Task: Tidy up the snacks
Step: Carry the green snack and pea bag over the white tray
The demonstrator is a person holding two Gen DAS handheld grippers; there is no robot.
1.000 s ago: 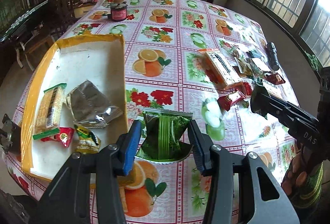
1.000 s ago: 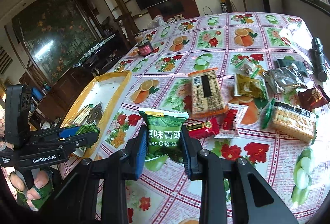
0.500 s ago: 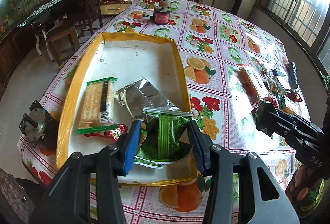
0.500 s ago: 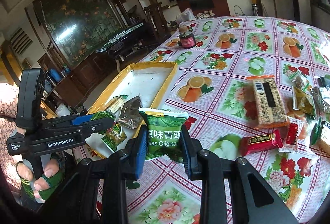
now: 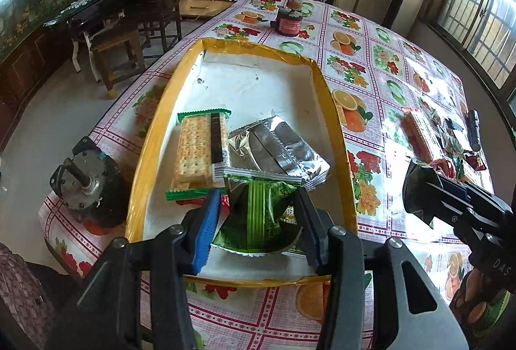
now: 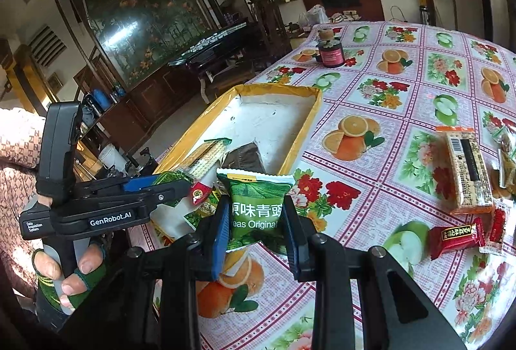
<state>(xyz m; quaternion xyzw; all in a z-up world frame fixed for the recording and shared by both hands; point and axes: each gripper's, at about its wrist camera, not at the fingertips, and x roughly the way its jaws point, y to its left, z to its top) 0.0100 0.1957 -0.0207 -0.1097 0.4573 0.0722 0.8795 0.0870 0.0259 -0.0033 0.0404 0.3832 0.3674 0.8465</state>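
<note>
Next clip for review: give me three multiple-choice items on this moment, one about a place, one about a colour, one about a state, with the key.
1. Where does the cracker pack with green ends lie?
A. in the yellow-rimmed white tray
B. beside the dark red jar
C. on the floor

2. What colour is the pea snack packet in the right tool?
A. orange
B. green
C. silver

3. What state is the left tool in?
A. open, holding nothing
B. out of view
C. shut on a green snack packet

Key: 1 A, it rests on the tray floor beside the silver foil pouch; 2 B, green wrapper with white lettering; 3 C, both fingers press the packet above the tray.
</note>
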